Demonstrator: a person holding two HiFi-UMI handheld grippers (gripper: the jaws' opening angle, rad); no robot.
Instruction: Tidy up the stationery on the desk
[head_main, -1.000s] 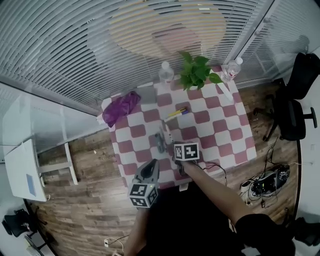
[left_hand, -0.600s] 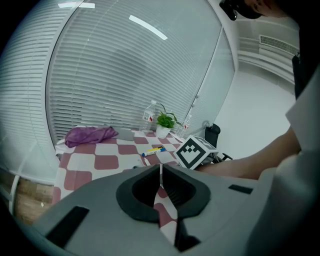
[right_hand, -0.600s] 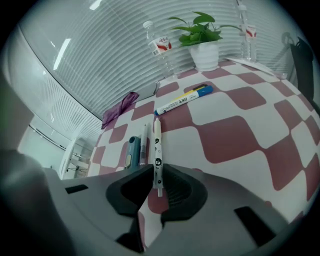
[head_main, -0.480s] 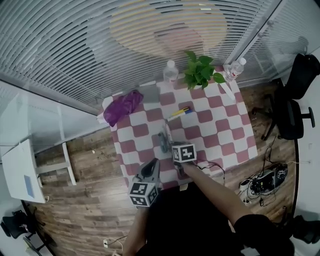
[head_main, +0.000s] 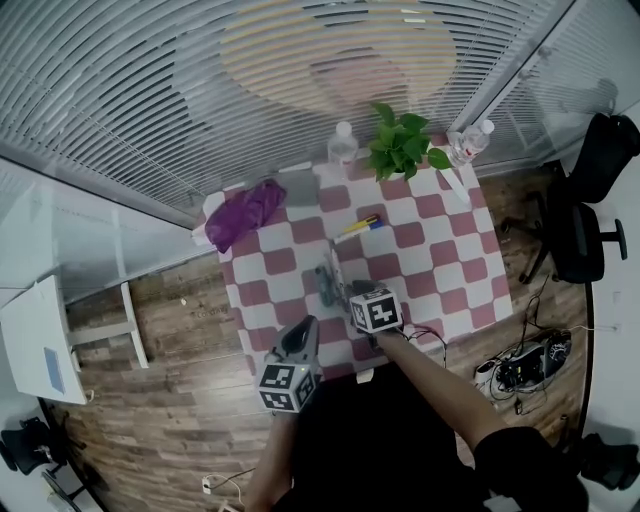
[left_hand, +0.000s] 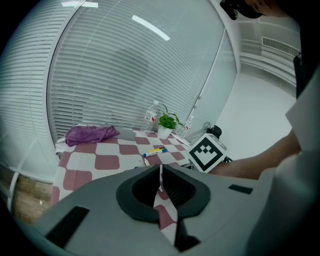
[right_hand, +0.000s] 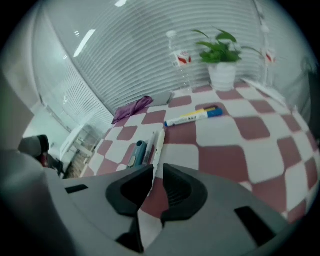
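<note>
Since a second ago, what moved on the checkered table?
The right tool rolled, so its marker cube now sits tilted. The left tool stayed shut and still; the pens, purple cloth and plant kept their places.

Left tool (left_hand: 160, 172): jaws closed flat together, nothing between them. In the head view it sits low at 6 o'clock, tilted down, nose towards 12 o'clock, with its marker cube (head_main: 287, 388) nearest the camera. The bare left forearm (head_main: 266, 468) runs back from it to the 6 o'clock edge.

Right tool (right_hand: 156, 175): jaws a slim gap apart, with the near end of a white pen (right_hand: 158, 145) in the gap and a sliver of space showing on the right jaw's side. This tool lies at 2 o'clock of the left tool, pitched steeply down, nose towards 11 o'clock. Its cube (head_main: 375, 310) sits askew. The right forearm (head_main: 430, 372) reaches in from 5 o'clock, with a dark sleeve (head_main: 520, 465) at the elbow.
</note>
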